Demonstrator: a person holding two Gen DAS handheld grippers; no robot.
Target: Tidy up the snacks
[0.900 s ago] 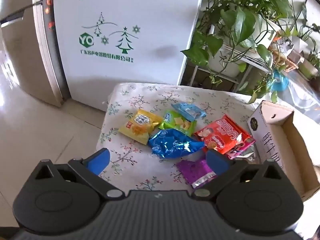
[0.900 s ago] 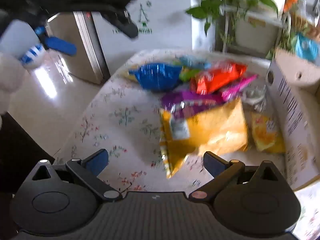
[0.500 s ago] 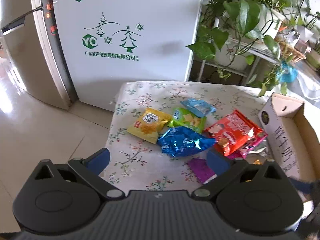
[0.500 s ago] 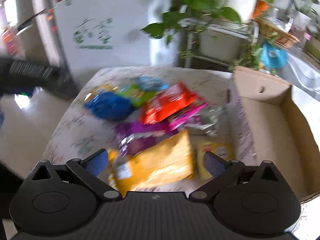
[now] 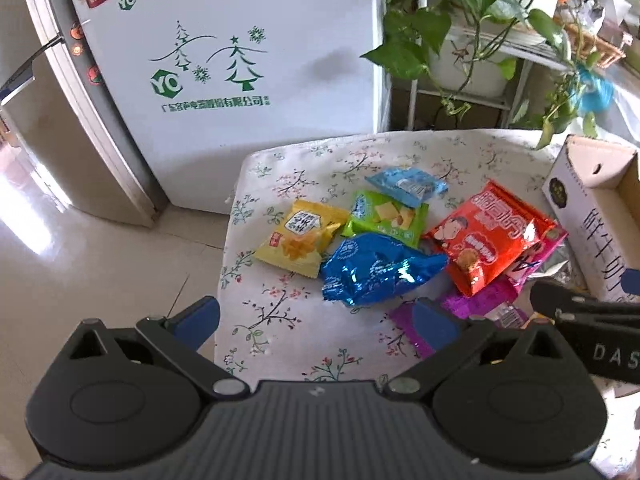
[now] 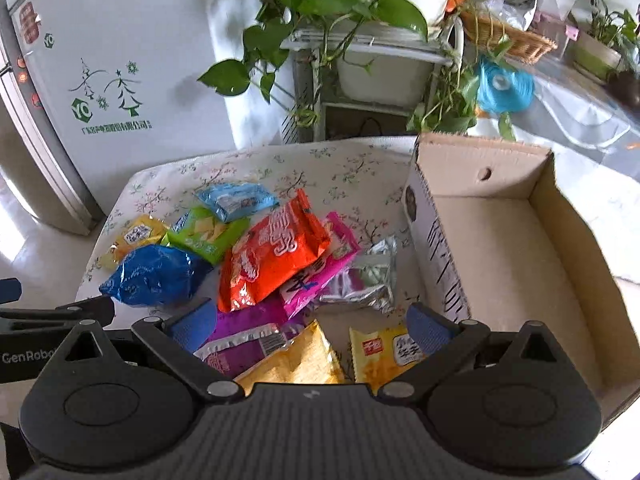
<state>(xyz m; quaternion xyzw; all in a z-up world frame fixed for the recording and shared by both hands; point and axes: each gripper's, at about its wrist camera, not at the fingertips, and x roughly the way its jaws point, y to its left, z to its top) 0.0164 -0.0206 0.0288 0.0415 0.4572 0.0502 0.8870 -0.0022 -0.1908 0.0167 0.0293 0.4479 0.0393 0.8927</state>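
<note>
Snack packets — a crinkled blue foil bag (image 5: 376, 270), a red-orange pouch (image 6: 276, 256) and others — lie heaped on the floral-clothed bench (image 5: 280, 312), beside an open cardboard box (image 6: 516, 256) (nothing visible inside). Left gripper (image 5: 316, 320) and right gripper (image 6: 310, 326) both hover spread apart, holding nothing.

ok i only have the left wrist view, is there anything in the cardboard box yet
observer: No. In the right wrist view, the part of the cardboard box that shows has bare floor and walls and no snacks.
operator: anything lying nearer to us than the purple pack
observer: Yes, a large gold bag and a small yellow pack lie side by side. The yellow one is nearer the box.
operator: is the right claw holding one
observer: No. The right claw is open and grips nothing. It is above those two.
</note>
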